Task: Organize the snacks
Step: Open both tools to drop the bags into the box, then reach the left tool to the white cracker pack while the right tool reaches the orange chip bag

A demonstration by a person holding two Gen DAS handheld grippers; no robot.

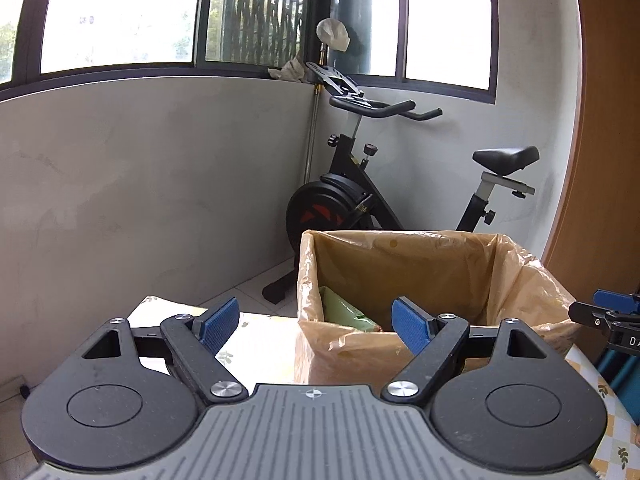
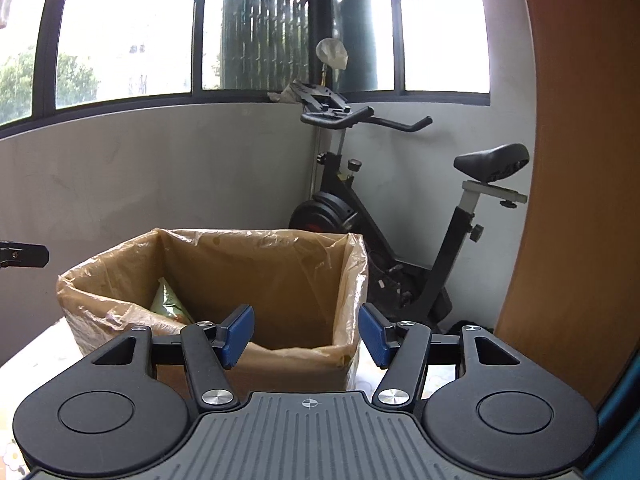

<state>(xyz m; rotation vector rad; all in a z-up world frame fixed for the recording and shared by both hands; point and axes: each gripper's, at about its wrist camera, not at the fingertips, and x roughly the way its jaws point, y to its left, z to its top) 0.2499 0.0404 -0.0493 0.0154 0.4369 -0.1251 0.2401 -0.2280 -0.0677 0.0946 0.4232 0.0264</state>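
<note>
Lowest in each frame, both tongs are spread and hold nothing: the left tongs hang at the box's near left corner, the right tongs over its near rim. The lined box stands on the desk at centre frame, with a green snack lying low against its left wall; a second packet may sit beneath it, but the view is too poor to say. Risks from here, as I judge them: a blue pad catching the loose liner and dragging it inward, or tongs nudging the light box along the desk. Beyond, upper right, stands an exercise bike.
</note>
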